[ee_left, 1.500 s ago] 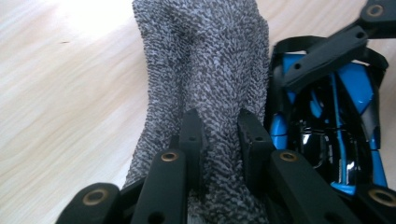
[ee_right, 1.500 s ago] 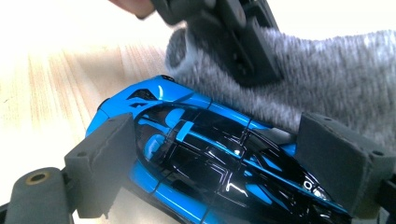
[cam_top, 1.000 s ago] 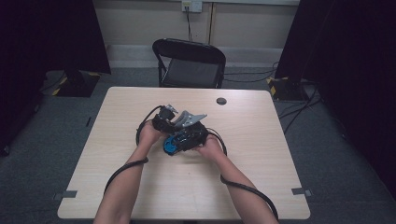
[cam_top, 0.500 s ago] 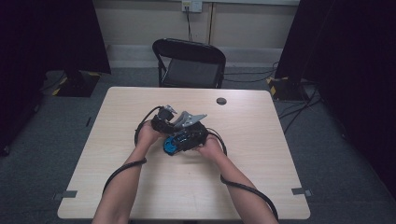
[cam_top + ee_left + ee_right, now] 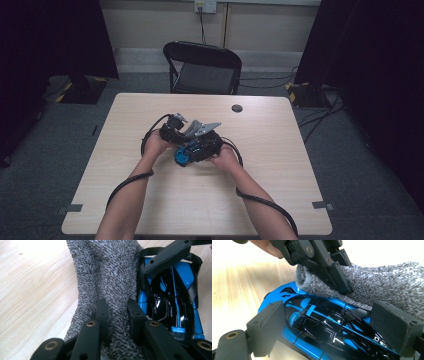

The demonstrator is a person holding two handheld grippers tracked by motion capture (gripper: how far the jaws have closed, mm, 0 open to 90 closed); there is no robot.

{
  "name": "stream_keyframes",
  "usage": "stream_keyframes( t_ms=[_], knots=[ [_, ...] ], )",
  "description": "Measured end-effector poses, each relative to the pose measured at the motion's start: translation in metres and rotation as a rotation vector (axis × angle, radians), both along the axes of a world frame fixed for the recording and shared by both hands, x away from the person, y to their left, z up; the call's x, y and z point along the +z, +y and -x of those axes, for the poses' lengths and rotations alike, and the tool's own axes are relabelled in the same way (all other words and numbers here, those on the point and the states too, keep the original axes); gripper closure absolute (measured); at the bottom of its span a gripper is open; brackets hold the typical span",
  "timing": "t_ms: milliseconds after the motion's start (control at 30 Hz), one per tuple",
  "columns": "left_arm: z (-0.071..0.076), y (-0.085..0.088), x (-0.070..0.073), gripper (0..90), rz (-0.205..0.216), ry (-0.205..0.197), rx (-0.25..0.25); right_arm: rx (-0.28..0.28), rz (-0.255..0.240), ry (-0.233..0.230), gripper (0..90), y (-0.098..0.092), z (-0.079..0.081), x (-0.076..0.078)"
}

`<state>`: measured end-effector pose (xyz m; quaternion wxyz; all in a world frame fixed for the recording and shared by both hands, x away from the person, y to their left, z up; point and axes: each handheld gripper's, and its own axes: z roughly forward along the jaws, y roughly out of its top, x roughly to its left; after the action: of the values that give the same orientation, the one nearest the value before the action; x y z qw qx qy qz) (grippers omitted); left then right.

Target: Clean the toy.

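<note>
Grey terry cloth (image 5: 110, 277) is pinched between the left gripper's (image 5: 117, 312) jaws, bunched tight, and draped against the car (image 5: 172, 302). The right gripper (image 5: 329, 327) clamps the blue-and-black car by its sides, pads pressing on the bodywork. Both hands meet near the middle of the table (image 5: 280, 200). Farther off, a small dark disc (image 5: 237, 108) lies near the far edge, a chair (image 5: 202, 67) behind.
</note>
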<state>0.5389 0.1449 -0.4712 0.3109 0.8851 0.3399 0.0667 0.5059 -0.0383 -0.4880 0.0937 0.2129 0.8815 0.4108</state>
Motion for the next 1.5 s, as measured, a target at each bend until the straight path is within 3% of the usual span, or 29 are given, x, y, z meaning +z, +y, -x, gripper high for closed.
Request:
stream_keyframes(
  t_ms=[400,733,1200,1500],
  knots=[
    [0.003,0.005,0.003,75.0,-0.017,0.004,-0.009,-0.001,0.0,0.001,11.9,0.0,0.0,0.0],
    [0.009,0.02,0.004,74.9,-0.034,0.019,-0.008,-0.003,0.0,0.002,11.9,0.0,0.0,0.0],
    [0.023,0.038,0.003,74.8,-0.015,0.031,0.027,-0.006,0.001,0.001,11.8,0.001,0.001,0.0],
    [0.039,0.051,0.001,74.4,0.022,0.04,0.076,-0.01,0.013,0.002,11.7,0.003,0.002,0.001]
  ],
)
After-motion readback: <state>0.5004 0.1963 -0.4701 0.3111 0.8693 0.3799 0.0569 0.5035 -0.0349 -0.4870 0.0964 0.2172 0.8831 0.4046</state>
